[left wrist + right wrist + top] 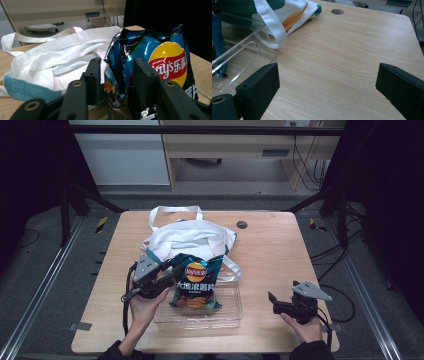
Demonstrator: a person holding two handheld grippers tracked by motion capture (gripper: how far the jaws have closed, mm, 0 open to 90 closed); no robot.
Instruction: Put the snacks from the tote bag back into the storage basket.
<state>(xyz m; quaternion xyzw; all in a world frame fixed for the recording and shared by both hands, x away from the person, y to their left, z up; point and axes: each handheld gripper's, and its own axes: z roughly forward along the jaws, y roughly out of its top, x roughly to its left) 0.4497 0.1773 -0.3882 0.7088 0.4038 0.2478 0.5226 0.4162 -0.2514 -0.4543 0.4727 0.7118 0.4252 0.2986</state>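
A blue Lay's chip bag (196, 285) stands tilted in a clear plastic bin (200, 321) at the table's front middle. My left gripper (167, 272) is at the bag's upper left corner. In the left gripper view the crumpled edge of the chip bag (160, 60) sits between the two jaws of my left gripper (117, 67), which is shut on it. A white tote bag (190, 237) with a teal base lies just behind the bin. My right gripper (272, 302) rests open near the front right, nothing between its jaws (327, 72).
The tote bag (57, 57) spreads across the table's middle, its handles reaching the far edge. One strap of the tote (272, 27) lies by the bin's corner (239, 55). A round cable hole (242, 224) sits at the back. Bare wood (342, 50) stretches ahead of the right gripper.
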